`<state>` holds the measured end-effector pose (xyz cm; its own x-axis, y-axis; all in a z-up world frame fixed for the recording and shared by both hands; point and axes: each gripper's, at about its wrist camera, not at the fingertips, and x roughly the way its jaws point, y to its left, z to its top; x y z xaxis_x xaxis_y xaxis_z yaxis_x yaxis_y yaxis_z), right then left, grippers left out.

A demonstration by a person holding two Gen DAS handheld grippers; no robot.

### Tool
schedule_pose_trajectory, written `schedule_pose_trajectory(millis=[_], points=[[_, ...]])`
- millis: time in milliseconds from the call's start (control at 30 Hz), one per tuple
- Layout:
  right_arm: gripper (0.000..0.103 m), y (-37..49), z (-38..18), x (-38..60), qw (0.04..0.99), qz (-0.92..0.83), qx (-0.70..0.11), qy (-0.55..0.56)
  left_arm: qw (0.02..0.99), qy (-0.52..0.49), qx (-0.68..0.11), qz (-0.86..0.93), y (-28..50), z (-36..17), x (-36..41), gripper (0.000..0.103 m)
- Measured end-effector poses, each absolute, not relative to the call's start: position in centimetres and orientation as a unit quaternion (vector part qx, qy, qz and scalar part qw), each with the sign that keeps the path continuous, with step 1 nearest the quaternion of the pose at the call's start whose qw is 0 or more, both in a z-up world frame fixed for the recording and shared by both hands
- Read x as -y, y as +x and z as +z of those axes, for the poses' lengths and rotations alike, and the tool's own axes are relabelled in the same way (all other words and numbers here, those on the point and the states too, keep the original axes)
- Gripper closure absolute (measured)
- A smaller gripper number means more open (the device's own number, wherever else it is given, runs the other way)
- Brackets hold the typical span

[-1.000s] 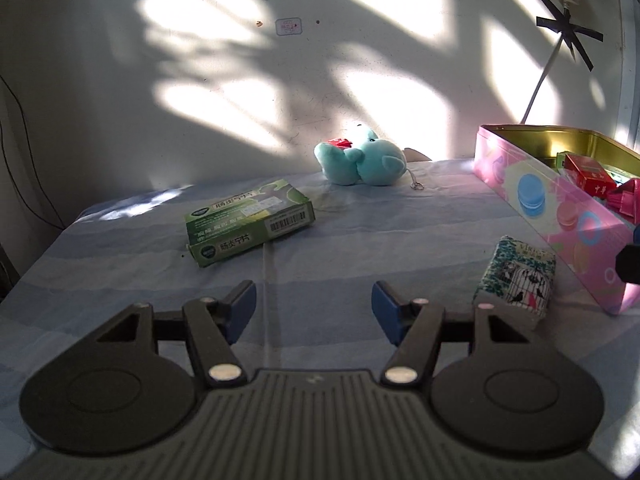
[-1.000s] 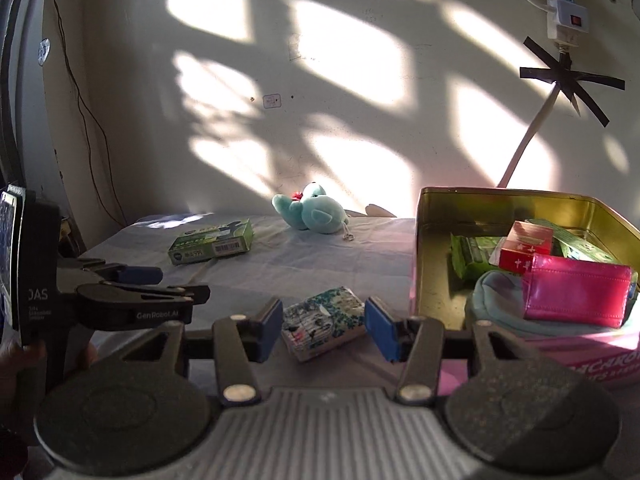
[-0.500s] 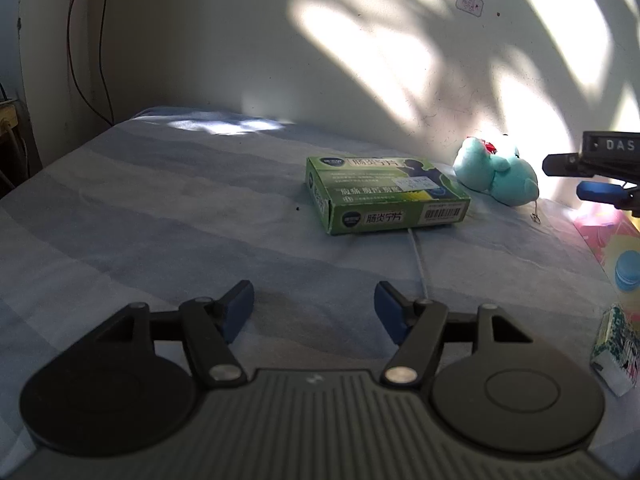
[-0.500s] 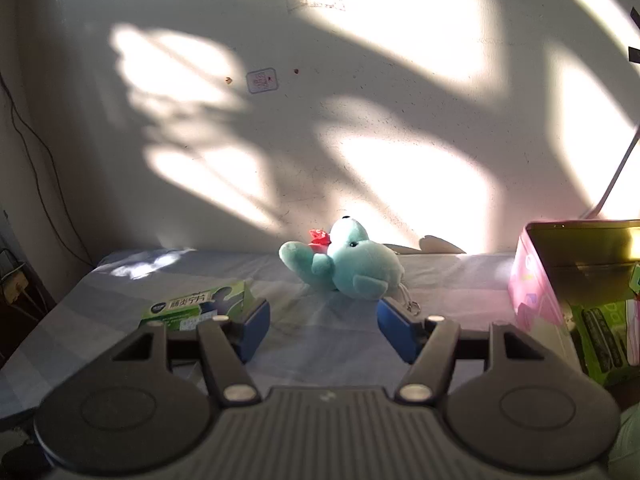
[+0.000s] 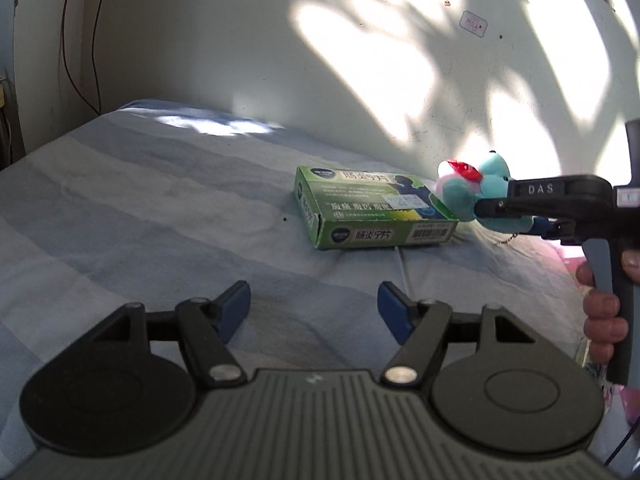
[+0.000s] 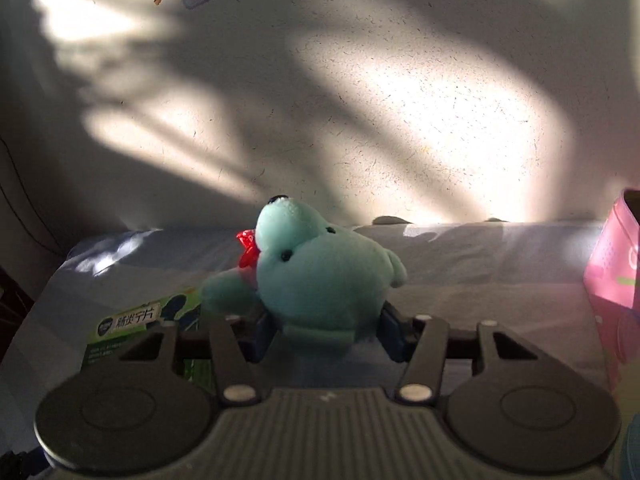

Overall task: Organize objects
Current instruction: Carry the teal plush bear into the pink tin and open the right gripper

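Right gripper (image 6: 326,330), stamped "DAS", has just been closing, its blue pads squeezing a teal plush toy (image 6: 320,276) on the blue-striped bed (image 5: 140,208). Left gripper (image 5: 314,306) hovers empty, jaws apart, facing a green Chinese-lettered, barcoded medicine box (image 5: 372,210) beside the toy.

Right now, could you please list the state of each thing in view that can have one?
Left gripper: open, nothing between its jaws.
Right gripper: its jaws have just been closing; blue pads against the plush toy's sides.
Plush toy: lying on the bedsheet, between the right gripper's jaws.
Green box: closed, lying flat, untouched.
Pink tin: only its edge shows; contents cannot be told.
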<state>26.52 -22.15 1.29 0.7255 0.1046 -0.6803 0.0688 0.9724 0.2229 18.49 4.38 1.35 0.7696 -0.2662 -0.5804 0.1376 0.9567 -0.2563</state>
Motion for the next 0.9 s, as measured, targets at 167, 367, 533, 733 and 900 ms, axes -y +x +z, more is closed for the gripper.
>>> schedule_pose_trajectory(millis=[167, 367, 533, 733, 900], points=[[0.050, 15.1, 2.5, 19.5, 0.934, 0.078, -0.343, 0.061, 0.910, -0.161, -0.317, -0.212, 18.1, 1.6, -4.9, 0.031], [0.049, 1.8, 2.1, 19.0, 0.945, 0.091, -0.313, 0.008, 0.869, -0.112, -0.334, -0.347, 14.7, 1.8, -0.5, 0.031], [0.044, -3.1, 0.9, 21.1, 0.944, 0.057, -0.324, 0.030, 0.823, -0.091, -0.355, -0.433, 9.9, 2.4, 3.6, 0.031], [0.022, -4.1, 0.2, 23.1, 0.944, 0.053, -0.322, 0.048, 0.796, -0.080, -0.403, -0.445, 8.3, 1.1, 7.1, 0.031], [0.037, -4.5, 0.2, 24.1, 0.946, 0.063, -0.313, 0.060, 0.778, -0.112, -0.427, -0.448, 7.9, 1.0, 7.5, 0.053]])
